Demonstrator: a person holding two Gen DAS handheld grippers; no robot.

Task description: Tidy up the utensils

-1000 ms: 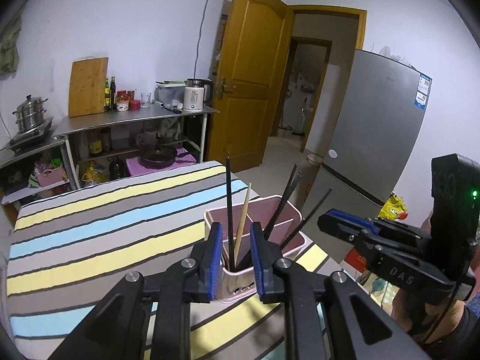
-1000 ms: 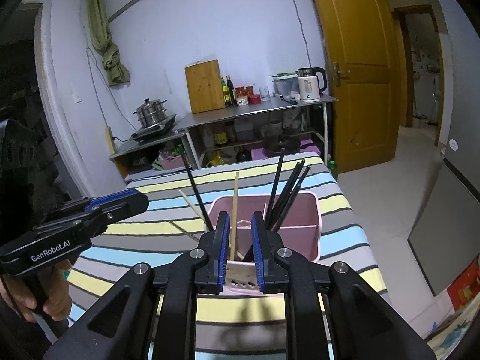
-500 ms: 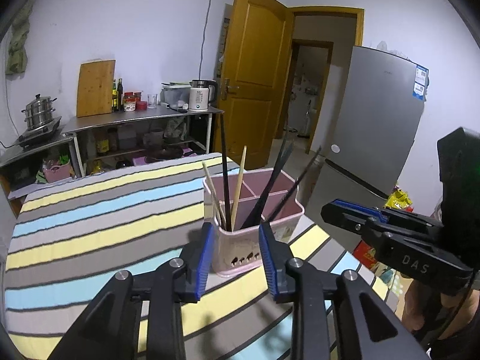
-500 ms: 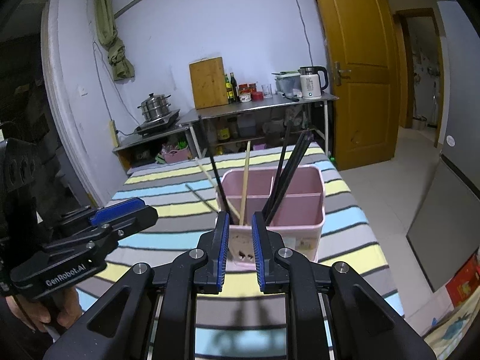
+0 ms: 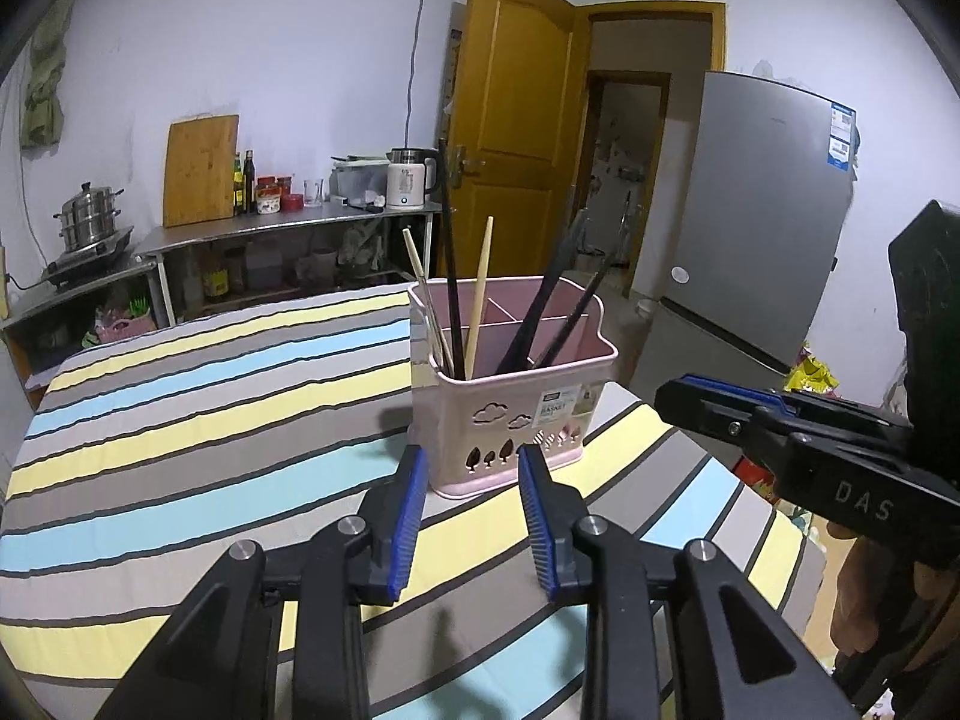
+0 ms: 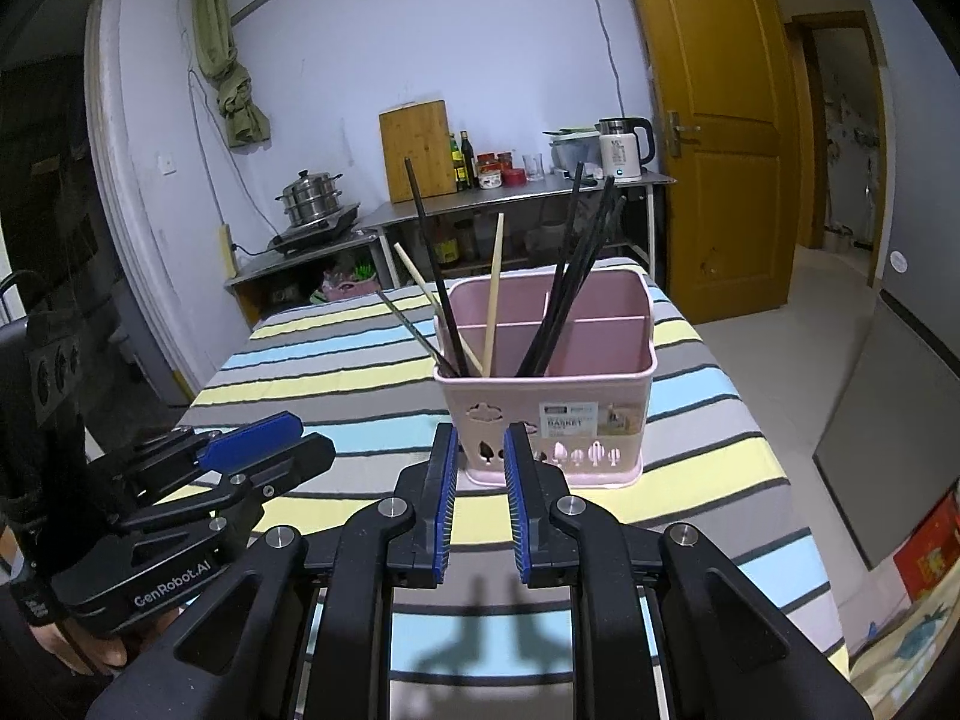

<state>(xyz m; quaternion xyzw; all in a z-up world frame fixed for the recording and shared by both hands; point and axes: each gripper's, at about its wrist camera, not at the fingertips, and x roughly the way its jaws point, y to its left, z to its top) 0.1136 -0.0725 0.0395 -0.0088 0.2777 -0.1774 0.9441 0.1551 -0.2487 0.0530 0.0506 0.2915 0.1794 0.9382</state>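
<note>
With both grippers empty, left gripper (image 5: 473,507) jaws apart, right gripper (image 6: 478,498) jaws narrowly apart, both short of pink basket (image 6: 600,378) standing upright on striped table (image 5: 180,420). Looks sorted: black chopsticks (image 6: 576,276) grouped right, pale chopsticks (image 6: 493,294) left; best pull back level, clear of the protruding sticks

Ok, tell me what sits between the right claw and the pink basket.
Nothing: only bare striped tablecloth separates the right claw from the pink basket, seen in the right wrist view.
</note>
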